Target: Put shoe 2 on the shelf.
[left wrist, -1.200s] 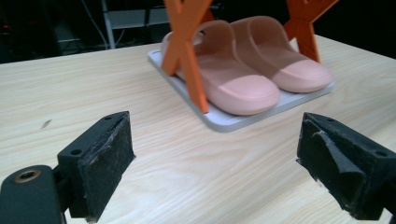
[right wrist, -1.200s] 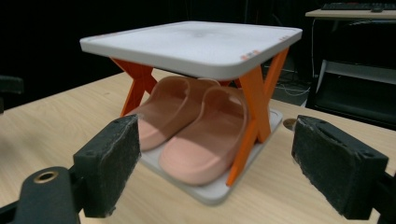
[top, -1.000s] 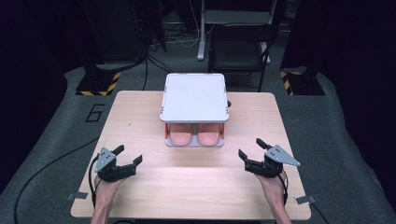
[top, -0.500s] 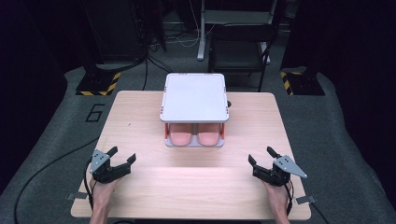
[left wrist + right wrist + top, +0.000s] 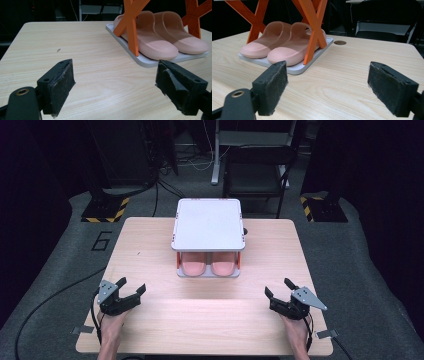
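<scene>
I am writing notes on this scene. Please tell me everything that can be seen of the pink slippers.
The pink slippers are a pair of open-toe-less slides with closed, rounded fronts and a wide upper band, of what looks like soft matte foam with a finely dotted surface. They lie side by side, touching, soles down, on the grey lower tray of a small rack with orange crossed legs and a white top. Their toes point toward the person. No claw touches them.

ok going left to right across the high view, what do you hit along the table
left gripper → shoe rack with the pink slippers on its bottom shelf → right gripper
</scene>
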Action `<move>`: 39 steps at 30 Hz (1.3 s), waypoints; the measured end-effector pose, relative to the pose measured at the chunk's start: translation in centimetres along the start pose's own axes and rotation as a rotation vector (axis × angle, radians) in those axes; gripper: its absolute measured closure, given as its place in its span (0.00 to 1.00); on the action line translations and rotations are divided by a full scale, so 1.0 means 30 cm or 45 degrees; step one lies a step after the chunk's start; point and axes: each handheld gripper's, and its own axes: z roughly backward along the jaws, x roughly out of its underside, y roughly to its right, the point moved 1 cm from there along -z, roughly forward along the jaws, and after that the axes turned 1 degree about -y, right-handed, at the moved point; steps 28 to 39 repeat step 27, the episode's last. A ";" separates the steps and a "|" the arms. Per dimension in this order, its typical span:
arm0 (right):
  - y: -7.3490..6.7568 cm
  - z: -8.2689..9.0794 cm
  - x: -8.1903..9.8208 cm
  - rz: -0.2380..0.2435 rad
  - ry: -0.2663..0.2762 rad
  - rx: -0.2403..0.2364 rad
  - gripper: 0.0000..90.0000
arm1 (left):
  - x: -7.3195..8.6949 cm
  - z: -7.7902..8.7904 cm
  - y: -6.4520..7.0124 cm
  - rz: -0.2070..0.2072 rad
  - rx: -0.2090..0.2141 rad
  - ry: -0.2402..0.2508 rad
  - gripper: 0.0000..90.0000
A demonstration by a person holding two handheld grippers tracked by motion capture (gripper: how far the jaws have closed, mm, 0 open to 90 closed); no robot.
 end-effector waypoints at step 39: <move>0.001 -0.012 0.008 -0.028 -0.019 -0.012 0.17 | 0.014 -0.015 0.000 0.039 -0.012 -0.014 0.17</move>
